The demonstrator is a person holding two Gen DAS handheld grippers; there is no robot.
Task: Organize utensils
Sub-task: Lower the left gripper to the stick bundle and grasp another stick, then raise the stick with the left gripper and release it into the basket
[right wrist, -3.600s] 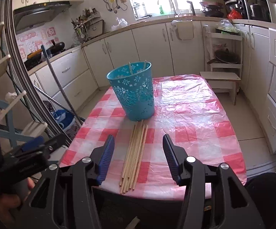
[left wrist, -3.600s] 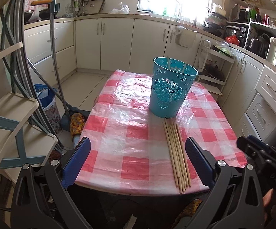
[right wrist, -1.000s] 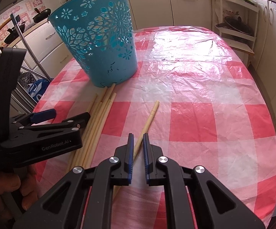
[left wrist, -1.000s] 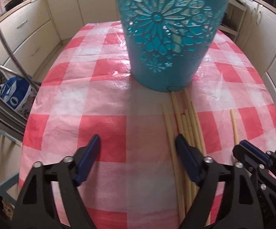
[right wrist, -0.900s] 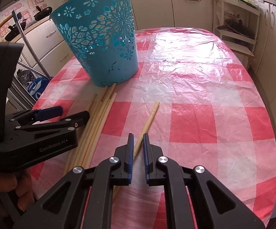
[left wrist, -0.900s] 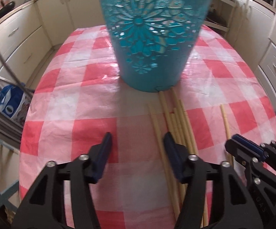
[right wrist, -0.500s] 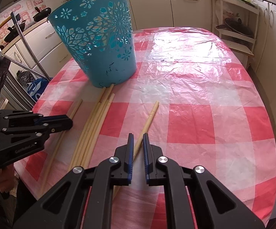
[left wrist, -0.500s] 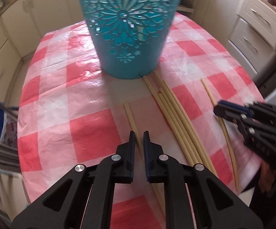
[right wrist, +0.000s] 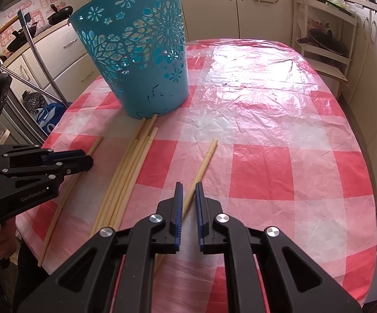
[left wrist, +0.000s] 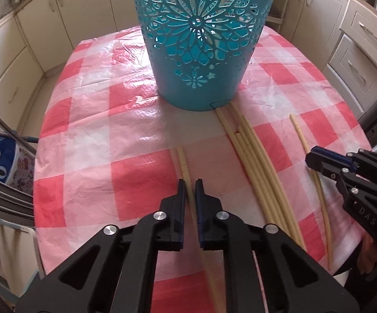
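1. Left wrist view: the left gripper (left wrist: 190, 182) is clenched on a single pale chopstick (left wrist: 182, 163), its blue-padded jaws pinching the stick partway along its length. The far tip of that stick points toward the basket, and the near end runs back under the gripper body.

2. Right wrist view: the right gripper (right wrist: 187, 185) is likewise clamped on another lone chopstick (right wrist: 205, 160), which lies diagonally on the cloth with its far tip leaning right.

3. Between the two held sticks lies a loose bundle of chopsticks (left wrist: 251, 156), side by side on the tablecloth. Their far ends touch the base of the basket.

4. Seen from the right wrist, the same bundle (right wrist: 131, 167) sits left of the right gripper, and the left gripper (right wrist: 84, 160) is further left, low over the cloth near the table's left edge.

5. A teal cut-out basket (right wrist: 141, 60) stands upright at the far-left part of the table, with flower patterns pierced through its wall.

6. Everything rests on a red-and-white checked tablecloth (right wrist: 266, 120) under a wrinkled clear plastic cover.

7. Cream kitchen cabinets (left wrist: 358, 44) surround the table.
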